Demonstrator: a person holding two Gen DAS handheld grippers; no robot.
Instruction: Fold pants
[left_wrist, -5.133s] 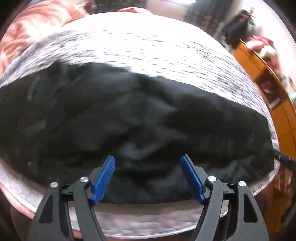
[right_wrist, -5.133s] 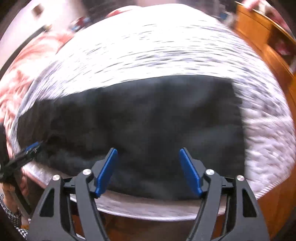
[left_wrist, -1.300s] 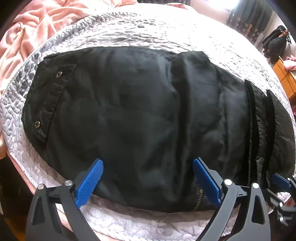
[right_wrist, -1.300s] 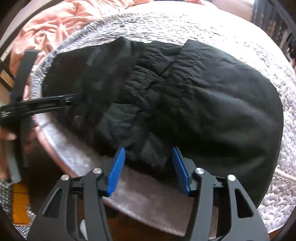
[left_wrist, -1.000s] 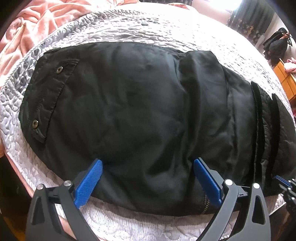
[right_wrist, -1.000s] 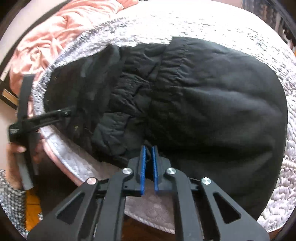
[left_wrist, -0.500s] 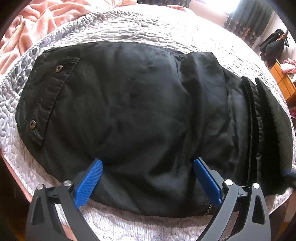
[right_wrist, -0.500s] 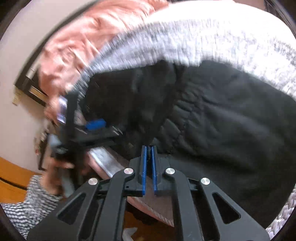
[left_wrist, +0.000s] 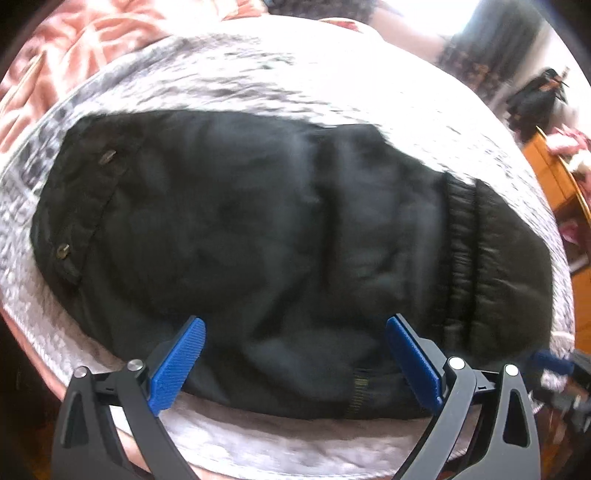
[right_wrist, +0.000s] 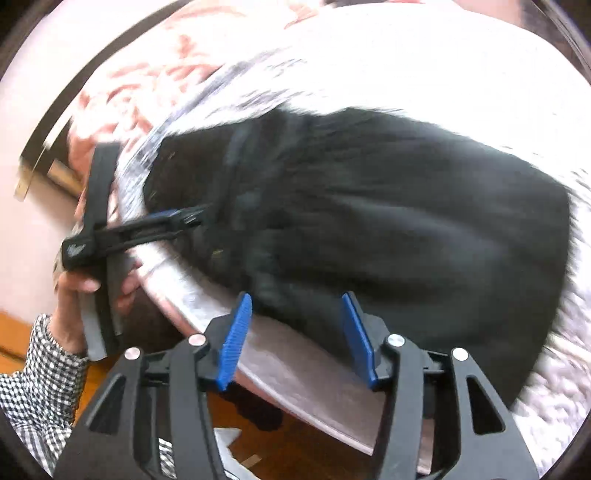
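Observation:
Black pants (left_wrist: 280, 236), folded into a compact bundle, lie on a grey-white quilted bedspread (left_wrist: 258, 74); snap buttons show on a flap at their left end. Above the near edge of the bundle my left gripper (left_wrist: 295, 354) hangs open, touching nothing. In the right wrist view the pants (right_wrist: 388, 229) fill the middle. My right gripper (right_wrist: 295, 332) is over their near edge with its jaws opening; the blue pads stand apart and do not press the cloth. The left gripper (right_wrist: 192, 219) shows there side-on, held by a hand (right_wrist: 74, 295).
A pink blanket (left_wrist: 74, 40) is bunched at the far left of the bed. Orange wooden furniture (left_wrist: 554, 177) stands to the right. The bed's edge (right_wrist: 295, 369) runs just under my right gripper, with wooden floor (right_wrist: 303, 446) below. A checked sleeve (right_wrist: 37, 373) is at the lower left.
The right gripper, shut at the pants' near edge until half a second ago, has opened and let go. Both grippers have lifted back a little; the left stayed open.

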